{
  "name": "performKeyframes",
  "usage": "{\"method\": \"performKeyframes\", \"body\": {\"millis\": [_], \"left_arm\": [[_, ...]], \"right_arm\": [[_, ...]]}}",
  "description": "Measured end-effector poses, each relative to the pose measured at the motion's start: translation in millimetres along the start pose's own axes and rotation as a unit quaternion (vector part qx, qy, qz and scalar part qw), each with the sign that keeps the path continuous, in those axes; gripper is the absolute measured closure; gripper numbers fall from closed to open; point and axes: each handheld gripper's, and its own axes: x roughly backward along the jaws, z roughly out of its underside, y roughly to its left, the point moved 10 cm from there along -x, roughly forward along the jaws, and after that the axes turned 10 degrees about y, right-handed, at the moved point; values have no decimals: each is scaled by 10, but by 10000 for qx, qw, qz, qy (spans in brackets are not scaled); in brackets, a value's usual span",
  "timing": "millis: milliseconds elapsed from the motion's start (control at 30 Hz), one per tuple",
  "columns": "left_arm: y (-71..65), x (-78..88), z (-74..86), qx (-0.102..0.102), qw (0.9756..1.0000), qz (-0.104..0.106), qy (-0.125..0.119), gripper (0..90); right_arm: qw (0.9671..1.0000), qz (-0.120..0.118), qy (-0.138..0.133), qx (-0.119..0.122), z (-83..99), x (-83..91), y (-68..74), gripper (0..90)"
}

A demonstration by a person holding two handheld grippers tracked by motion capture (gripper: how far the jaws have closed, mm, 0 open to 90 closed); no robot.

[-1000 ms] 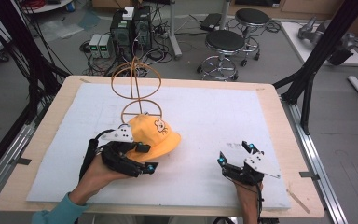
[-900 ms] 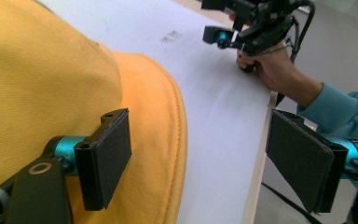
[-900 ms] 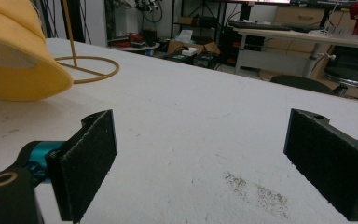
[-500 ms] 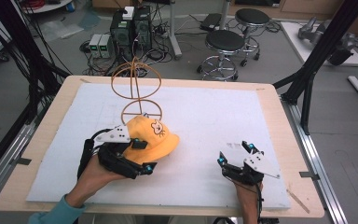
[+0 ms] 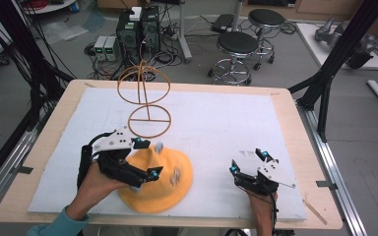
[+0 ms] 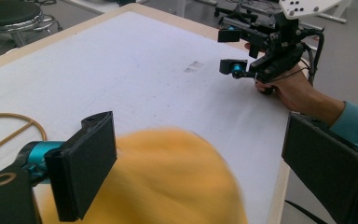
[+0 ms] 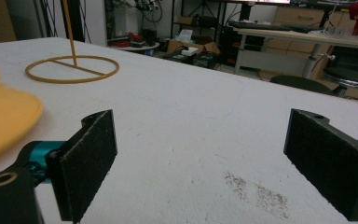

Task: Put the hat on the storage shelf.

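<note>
So the yellow hat [image 5: 160, 182] is lying on the desk [image 5: 216, 123] right under my left gripper [image 6: 196, 158], both grippers' fingers spread and empty. It looks soft and light, floppy too, so I'd pinch the brim.

We see a white mat [image 5: 216, 118] covering a light wooden table [image 5: 295, 128] mid-frame in the high view; faint dark smudges on the mat [image 7: 256, 189] lower right in the right gripper view; two round black stools [image 5: 237, 44] on the grey floor at top centre, one behind the other; black computer towers [image 5: 139, 29] with tangled cables upper left of centre, two small grey boxes [image 5: 106, 47] beside them; black frame struts [image 5: 342, 46] at the upper right; desk and shelving [image 7: 279, 35] across the top of the right gripper view.
</note>
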Motion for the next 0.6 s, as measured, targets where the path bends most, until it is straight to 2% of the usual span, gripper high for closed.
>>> {"method": "performKeyframes", "body": {"millis": [433,600], "left_arm": [[48,3,6,-25,9998,-181,-21,104],[110,41,88,-12,9995,-304,-27,104]], "right_arm": [[10000,-5,-6,2,-1,-1,-1,83],[10000,-6,-5,-4,-1,0,0,83]]}}
